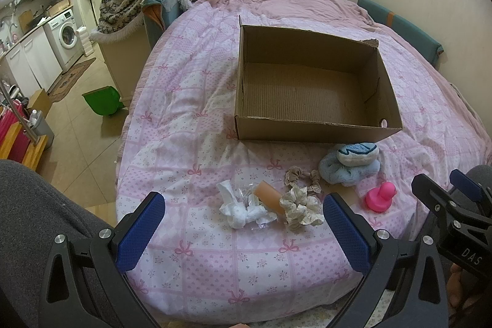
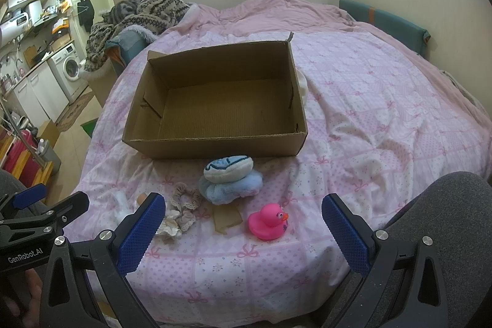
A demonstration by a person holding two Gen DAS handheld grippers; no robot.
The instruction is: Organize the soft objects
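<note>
You held the left tool and the right tool released, fingers spread wide and empty above the bed. The soft things lay near its front edge: blue plush, pink duck, scrunchies, crumpled tissue, just before the open cardboard box.

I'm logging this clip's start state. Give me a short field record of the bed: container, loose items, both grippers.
surface: bed with pink quilt
container: cardboard box, open, nothing visible inside
in front of box: blue plush, pink duck, two scrunchies, tissue, tan tube
left gripper: jaws open, holding nothing
right gripper: jaws open, holding nothing
</note>
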